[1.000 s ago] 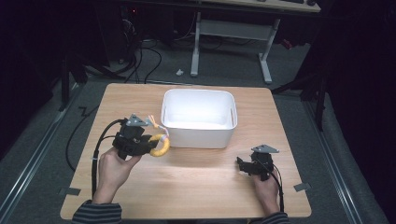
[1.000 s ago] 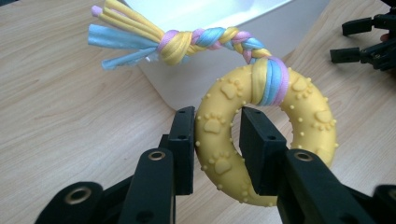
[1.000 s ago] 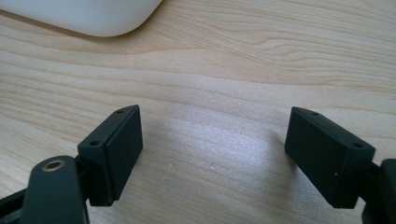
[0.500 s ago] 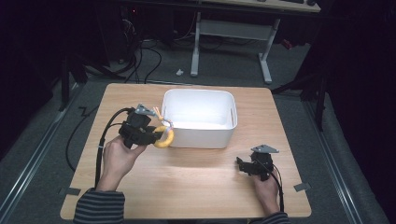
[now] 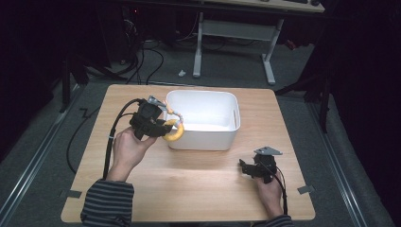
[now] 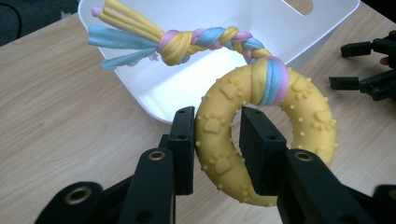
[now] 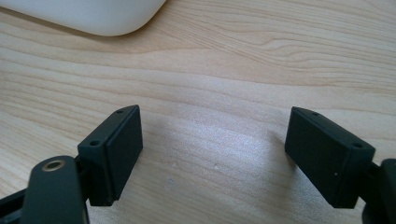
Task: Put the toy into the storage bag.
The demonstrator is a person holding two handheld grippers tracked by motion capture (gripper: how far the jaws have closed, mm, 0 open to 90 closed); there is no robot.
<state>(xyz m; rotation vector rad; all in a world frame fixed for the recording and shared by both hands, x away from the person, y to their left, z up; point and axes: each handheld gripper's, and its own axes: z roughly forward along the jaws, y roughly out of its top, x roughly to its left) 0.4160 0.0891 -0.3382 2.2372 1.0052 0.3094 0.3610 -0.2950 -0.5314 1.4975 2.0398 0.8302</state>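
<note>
A yellow rubber ring toy [image 6: 271,126] with paw prints and a braided yellow, pink and blue rope [image 6: 187,39] hangs in the air at the near left corner of a white plastic bin [image 5: 203,118]. My left gripper [image 6: 217,140] is shut on the ring's rim, one jaw inside the hole. In the high view the ring toy [image 5: 174,131] sits at the bin's left wall, held by the left gripper [image 5: 161,126]. My right gripper [image 5: 244,168] rests low over the wooden table [image 5: 189,189] at the front right, jaws wide apart with nothing between them [image 7: 212,154].
The bin stands at the middle back of the table and looks empty inside [image 6: 224,79]. A corner of the bin [image 7: 93,18] lies just ahead of the right gripper. Black cables [image 5: 111,137] trail off the table's left side. Desk legs [image 5: 269,56] stand on the floor behind.
My left gripper has carried the ring toy up and to the right, from over the table to the bin's left corner. The right gripper has stayed put.
</note>
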